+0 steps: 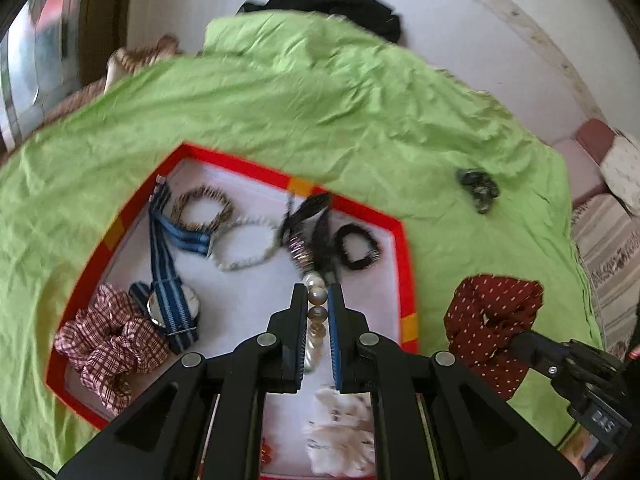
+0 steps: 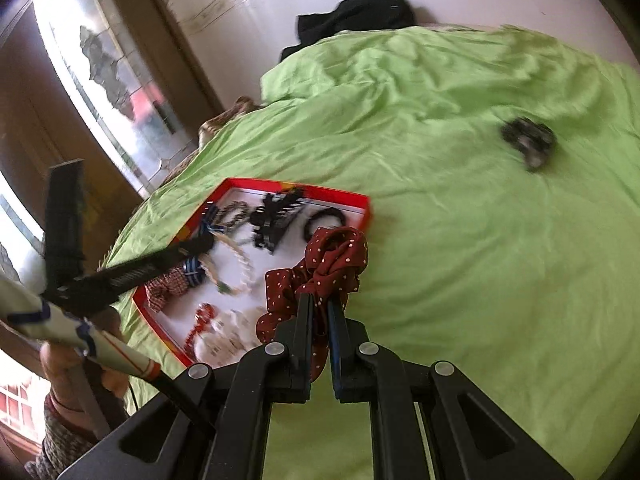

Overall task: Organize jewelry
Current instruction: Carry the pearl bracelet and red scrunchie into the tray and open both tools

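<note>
A red-rimmed box (image 1: 248, 168) with a white floor lies on the green sheet (image 1: 320, 112). It holds a checked scrunchie (image 1: 108, 344), a blue striped watch (image 1: 172, 300), bracelets and black hair items. My left gripper (image 1: 318, 296) is shut on a pearl bead string (image 1: 316, 320) above the box. My right gripper (image 2: 319, 306) is shut on a maroon dotted scrunchie (image 2: 320, 268), held beside the box's right edge (image 2: 366, 208); it also shows in the left wrist view (image 1: 492, 320).
A dark hair claw (image 1: 478, 188) lies on the sheet to the right of the box, also in the right wrist view (image 2: 528, 144). Black cloth (image 1: 336, 4) lies at the sheet's far end by the wall. The left gripper's body (image 2: 120, 272) reaches over the box.
</note>
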Demonstrator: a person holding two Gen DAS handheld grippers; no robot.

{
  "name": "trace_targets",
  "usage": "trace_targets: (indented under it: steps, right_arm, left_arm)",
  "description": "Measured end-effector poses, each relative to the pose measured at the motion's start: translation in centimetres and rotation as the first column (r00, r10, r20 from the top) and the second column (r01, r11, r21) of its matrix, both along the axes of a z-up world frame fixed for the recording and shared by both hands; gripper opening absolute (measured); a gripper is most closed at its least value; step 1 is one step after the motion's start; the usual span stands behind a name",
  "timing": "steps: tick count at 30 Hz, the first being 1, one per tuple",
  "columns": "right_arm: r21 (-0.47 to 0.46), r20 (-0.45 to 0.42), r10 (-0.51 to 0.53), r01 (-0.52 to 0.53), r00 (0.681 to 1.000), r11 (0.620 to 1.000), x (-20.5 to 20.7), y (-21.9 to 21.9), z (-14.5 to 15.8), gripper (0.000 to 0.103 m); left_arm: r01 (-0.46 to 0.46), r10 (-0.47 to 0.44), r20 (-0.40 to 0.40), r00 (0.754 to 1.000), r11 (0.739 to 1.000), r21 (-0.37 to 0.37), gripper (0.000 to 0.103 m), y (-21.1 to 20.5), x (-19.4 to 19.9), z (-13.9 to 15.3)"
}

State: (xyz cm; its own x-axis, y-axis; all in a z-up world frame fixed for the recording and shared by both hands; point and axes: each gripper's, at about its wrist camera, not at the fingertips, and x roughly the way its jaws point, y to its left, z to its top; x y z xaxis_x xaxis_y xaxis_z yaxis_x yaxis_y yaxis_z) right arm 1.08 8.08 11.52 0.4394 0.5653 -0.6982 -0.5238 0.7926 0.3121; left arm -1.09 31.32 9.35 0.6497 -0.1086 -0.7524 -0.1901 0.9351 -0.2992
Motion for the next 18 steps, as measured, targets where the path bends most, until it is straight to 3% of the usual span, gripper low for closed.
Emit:
trace_targets:
  steps: [5,12,18]
  right_arm:
    - [-0.032,-0.041,0.013,-0.015,0.999,0.999,1.8,3.7,-1.5,0.008]
    - [-0.097,-0.116,0.001,-0.012,0.993,0.995,4.3,7.1,-4.8,0.008]
    - [-0.145,-0.133,-0.012,-0.008,0.991,0.989,5.0,8.1,-6.6,0.009]
  left_arm:
    - [-0.069,0.074,-0.061,0.995,0.995,0.069,0.009,1.5,0.9,-2.0]
    - [-0.13,0.142,-0.114,0.983,0.986,0.104,0.009,2.7,1.4,-3.4]
    - [-0.16,0.168,-0.082,0.982,0.983,0.092,0.01,2.8,0.7,-2.6]
